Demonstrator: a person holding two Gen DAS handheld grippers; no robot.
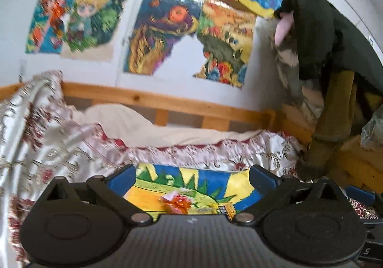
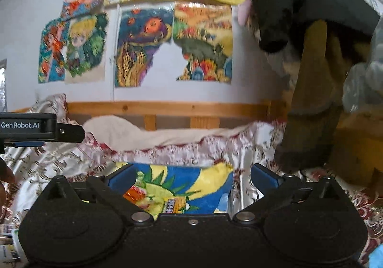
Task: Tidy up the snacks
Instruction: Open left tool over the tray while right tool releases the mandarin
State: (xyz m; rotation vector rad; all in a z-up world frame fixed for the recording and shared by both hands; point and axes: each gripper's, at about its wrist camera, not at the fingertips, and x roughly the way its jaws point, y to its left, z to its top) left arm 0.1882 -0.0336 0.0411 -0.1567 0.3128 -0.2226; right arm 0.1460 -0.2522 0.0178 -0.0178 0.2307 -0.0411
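**Blue-padded grippers both open, snacks lying on the cloth**

Blue, yellow and green cartoon-print cloth (image 1: pixel 191 181) lies on the patterned satin bedspread (image 1: pixel 59 138), and we see the snacks on it: an orange-red crinkly wrapped snack (image 1: pixel 178 204) and a small yellow packet with dark print (image 1: pixel 226 210) just beside it. Our left gripper (image 1: pixel 192 178) has its jaws spread wide with nothing between the pads; it hangs above the cloth, clear of both snacks. Our right gripper (image 2: pixel 191 178) is the same: jaws wide, nothing held, the orange snack (image 2: pixel 134 192) and yellow packet (image 2: pixel 173 205) below it on the cloth. More small packets (image 2: pixel 8 239) sit at the left edge of the right view, too blurred to identify. Wooden bed rail (image 1: pixel 167 100) and colourful wall posters (image 1: pixel 162 35) fill the background.

We judge at least two snacks grouped on the cloth; the edge packets look still unsorted. No container visible, so how much remains we cannot tell.
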